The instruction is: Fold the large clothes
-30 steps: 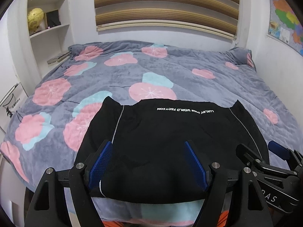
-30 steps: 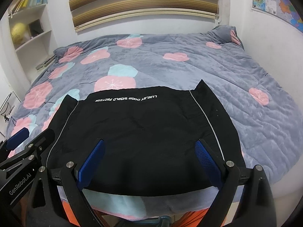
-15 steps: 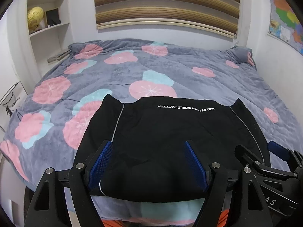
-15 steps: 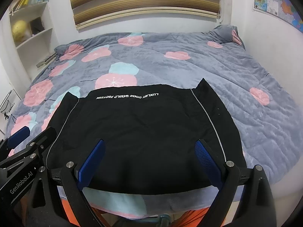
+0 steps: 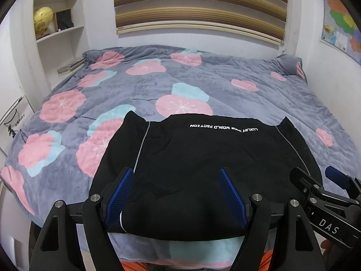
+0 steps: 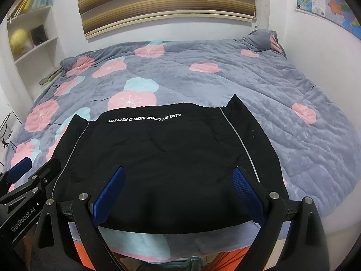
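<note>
A black garment [image 5: 203,162] with white piping and white lettering lies folded flat near the front edge of the bed; it also shows in the right wrist view [image 6: 167,158]. My left gripper [image 5: 177,192] is open and empty, held above the garment's near left part. My right gripper [image 6: 178,192] is open and empty, above the garment's near right part. Each gripper shows at the edge of the other's view: the right gripper [image 5: 325,194] and the left gripper [image 6: 27,180].
The bed is covered by a grey blanket [image 5: 158,85] with pink and blue flowers. White shelves [image 5: 58,29] with a globe and books stand at the far left. A striped blind [image 5: 198,4] hangs on the back wall, a map [image 5: 340,22] on the right wall.
Both grippers have pulled back and risen slightly, so the garment sits a little lower and farther in view. The garment has not moved. Both stay open.
</note>
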Demonstrator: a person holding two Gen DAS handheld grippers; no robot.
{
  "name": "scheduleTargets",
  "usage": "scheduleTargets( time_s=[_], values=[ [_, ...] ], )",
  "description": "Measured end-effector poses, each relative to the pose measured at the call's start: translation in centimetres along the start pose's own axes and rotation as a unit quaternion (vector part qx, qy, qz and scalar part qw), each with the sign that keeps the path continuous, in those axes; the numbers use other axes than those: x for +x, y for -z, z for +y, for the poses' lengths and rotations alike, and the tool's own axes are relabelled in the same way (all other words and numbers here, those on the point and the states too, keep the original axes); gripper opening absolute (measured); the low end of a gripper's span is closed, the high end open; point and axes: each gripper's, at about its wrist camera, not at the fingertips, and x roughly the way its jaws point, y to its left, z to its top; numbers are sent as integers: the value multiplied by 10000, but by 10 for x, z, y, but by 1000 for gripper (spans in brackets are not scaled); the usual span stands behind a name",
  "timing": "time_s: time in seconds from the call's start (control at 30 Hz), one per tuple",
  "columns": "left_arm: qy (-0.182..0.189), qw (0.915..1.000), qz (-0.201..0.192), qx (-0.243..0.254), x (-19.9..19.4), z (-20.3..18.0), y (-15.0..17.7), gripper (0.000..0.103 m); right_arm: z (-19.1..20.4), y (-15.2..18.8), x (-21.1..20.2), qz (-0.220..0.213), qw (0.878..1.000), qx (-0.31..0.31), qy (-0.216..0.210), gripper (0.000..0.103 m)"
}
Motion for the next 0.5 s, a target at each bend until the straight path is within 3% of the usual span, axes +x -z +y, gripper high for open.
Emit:
scheduleTargets(
  time_s=[0.5],
  values=[
    [-7,10000,32,39,1,-2,0,79,2,-1,-1,3,10000,-27,15,97]
  ],
)
